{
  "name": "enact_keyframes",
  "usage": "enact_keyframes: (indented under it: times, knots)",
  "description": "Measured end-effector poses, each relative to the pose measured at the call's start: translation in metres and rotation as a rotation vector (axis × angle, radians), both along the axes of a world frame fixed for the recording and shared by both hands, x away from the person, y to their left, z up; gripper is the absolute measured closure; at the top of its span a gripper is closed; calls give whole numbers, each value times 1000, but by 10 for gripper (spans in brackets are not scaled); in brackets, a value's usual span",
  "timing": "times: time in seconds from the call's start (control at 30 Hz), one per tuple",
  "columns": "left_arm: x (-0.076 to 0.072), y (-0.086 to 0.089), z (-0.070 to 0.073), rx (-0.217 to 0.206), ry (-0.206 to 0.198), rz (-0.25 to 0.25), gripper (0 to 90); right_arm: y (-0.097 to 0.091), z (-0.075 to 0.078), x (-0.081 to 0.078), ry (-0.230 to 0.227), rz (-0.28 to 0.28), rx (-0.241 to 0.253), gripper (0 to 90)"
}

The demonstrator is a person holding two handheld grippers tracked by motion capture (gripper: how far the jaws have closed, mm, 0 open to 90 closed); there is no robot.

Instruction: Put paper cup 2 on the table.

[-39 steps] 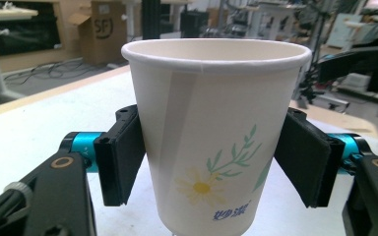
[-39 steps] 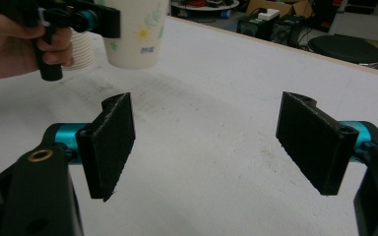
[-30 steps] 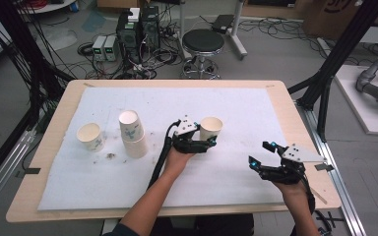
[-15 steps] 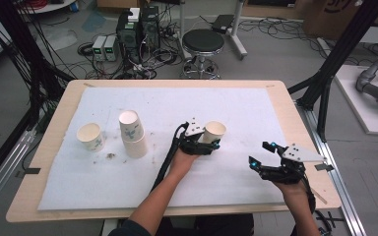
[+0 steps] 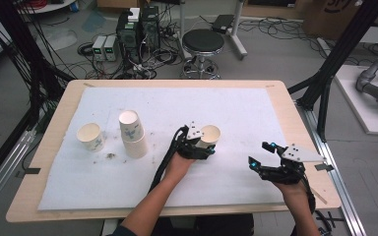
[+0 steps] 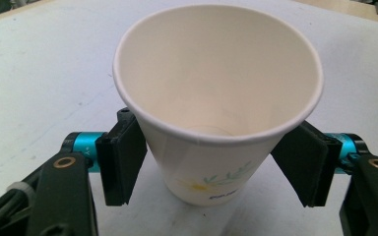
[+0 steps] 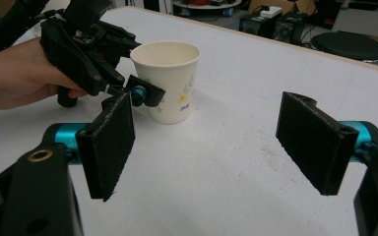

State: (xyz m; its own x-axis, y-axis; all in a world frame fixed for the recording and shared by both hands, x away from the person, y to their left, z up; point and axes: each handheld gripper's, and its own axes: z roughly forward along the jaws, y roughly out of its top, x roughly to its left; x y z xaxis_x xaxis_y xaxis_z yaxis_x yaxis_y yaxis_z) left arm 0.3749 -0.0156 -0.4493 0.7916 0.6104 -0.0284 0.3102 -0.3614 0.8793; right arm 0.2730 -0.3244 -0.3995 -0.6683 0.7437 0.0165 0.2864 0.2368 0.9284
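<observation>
A white paper cup (image 5: 210,133) with a flower print stands upright and empty on the white mat, right of centre. My left gripper (image 5: 207,143) holds it from the near side. In the left gripper view, the cup (image 6: 216,88) sits between the two black pads (image 6: 123,162), which touch its wall on both sides. These jaws (image 6: 211,167) have just been opening a little, with the cup still between them. My right gripper (image 5: 261,154) hovers open near the front right of the mat, nothing between its pads (image 7: 206,142). It faces the cup (image 7: 170,83) and the left gripper (image 7: 142,93).
A stack of paper cups (image 5: 133,132) stands left of centre, with a single cup (image 5: 90,136) further left. Dark crumbs (image 5: 110,156) lie in front of them. The white mat (image 5: 236,105) covers most of the wooden table (image 5: 295,123). Black frame posts flank the table.
The left gripper and the cup have shifted slightly toward the near edge of the table. The right gripper has stayed where it was.
</observation>
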Motion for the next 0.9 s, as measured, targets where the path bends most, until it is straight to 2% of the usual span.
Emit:
enact_keyframes:
  times: [0.1, 0.23, 0.3, 0.5, 0.67, 0.83, 0.9]
  knots:
    - [0, 1, -1, -11, 13, -6, 286, 1, 0, 0, 5, 1, 2, 234]
    - [-6, 11, 3, -60, 25, -11, 190, 0, 0, 0, 2, 5, -1, 234]
    - [-12, 21, 6, -86, 13, -14, 188, 1, -1, 0, 7, 5, -1, 234]
    - [-35, 62, 25, -188, -59, -39, 191, 2, -3, 0, 14, 5, -9, 234]
    - [-54, 94, 34, -257, -87, -53, 190, 6, -3, 0, 16, 2, -15, 228]
    - [-75, 120, 33, -274, -121, -76, 182, 8, -3, 0, 6, -1, -33, 223]
    - [-83, 130, 31, -272, -129, -62, 181, 9, -4, 1, 3, -2, -39, 223]
